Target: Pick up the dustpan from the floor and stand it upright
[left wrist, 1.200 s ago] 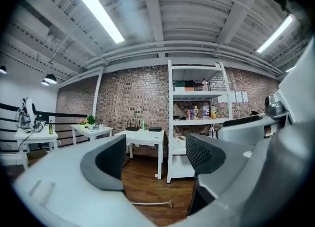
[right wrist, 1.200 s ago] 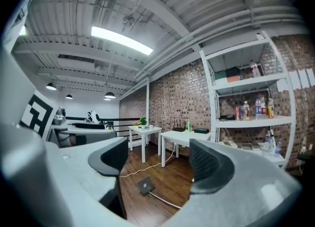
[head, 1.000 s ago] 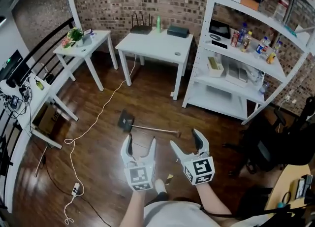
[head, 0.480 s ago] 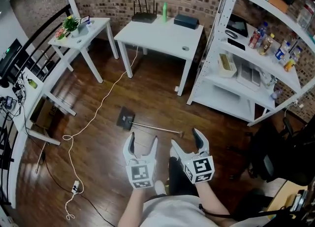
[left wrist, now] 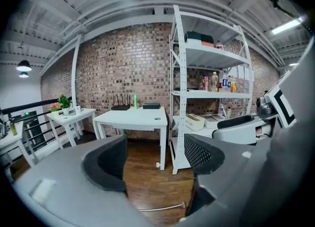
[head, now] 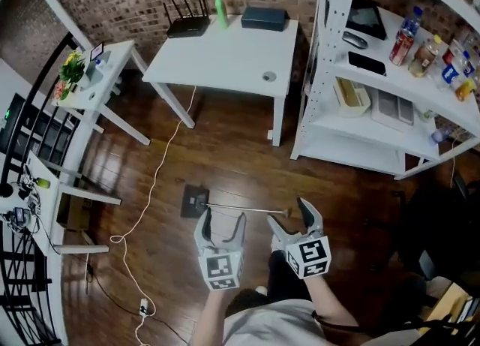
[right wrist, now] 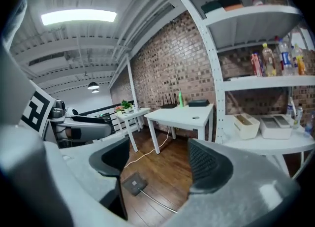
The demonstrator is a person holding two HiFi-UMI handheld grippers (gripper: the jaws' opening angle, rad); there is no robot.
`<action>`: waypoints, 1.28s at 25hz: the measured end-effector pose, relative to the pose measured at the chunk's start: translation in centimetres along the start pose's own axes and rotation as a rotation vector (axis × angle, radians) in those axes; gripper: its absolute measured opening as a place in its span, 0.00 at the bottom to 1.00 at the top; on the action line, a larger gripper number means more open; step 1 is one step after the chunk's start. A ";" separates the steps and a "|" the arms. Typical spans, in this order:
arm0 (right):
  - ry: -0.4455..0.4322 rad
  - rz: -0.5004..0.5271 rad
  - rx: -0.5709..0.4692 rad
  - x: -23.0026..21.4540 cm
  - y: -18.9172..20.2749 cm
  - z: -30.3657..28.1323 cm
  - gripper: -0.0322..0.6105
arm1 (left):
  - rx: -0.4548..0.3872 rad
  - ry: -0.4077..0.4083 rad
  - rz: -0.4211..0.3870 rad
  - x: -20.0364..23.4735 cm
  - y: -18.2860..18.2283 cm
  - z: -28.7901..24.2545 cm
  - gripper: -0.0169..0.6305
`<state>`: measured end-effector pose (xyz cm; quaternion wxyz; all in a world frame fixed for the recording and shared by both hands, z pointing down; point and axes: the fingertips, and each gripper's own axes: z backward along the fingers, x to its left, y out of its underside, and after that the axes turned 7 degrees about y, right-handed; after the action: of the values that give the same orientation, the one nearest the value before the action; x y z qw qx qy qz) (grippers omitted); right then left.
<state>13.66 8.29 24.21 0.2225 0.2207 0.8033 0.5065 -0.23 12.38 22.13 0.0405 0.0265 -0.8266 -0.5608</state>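
The dustpan lies flat on the wood floor: a dark square pan [head: 195,200] with a long thin handle [head: 247,209] running to the right. My left gripper [head: 222,221] hovers just on the near side of the handle. Its jaws are closing and nothing is between them. My right gripper [head: 291,217] is open and empty by the handle's right end. In the right gripper view the pan [right wrist: 134,184] shows between the jaws of that gripper [right wrist: 158,164], down on the floor. The left gripper view shows only the handle [left wrist: 162,207] below that gripper [left wrist: 156,159].
A white table [head: 225,44] stands ahead and a white shelving unit [head: 375,104] with bottles and boxes to the right. A small side table [head: 97,74] and a black railing are at the left. A white cable [head: 150,194] trails over the floor to a power strip [head: 142,308].
Both grippers have come forward and down toward the dustpan, whose handle now lies just beyond their fingertips. The left jaws have narrowed a little.
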 end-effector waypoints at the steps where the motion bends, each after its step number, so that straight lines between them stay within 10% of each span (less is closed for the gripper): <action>1: -0.002 -0.014 0.032 -0.7 1.1 -1.2 0.61 | 0.028 0.002 -0.004 0.2 0.9 -1.2 0.61; 16: -0.020 0.107 0.472 -3.5 27.9 -17.8 0.61 | 0.370 0.176 0.130 6.5 26.1 -16.9 0.60; 32: -0.083 0.338 0.940 -12.3 65.5 -23.6 0.58 | 0.669 0.352 0.178 1.2 59.1 -25.5 0.58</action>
<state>18.31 9.79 94.78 0.0456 0.4439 0.8882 0.1096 1.16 10.52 86.51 0.2192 0.0623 -0.9432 -0.2416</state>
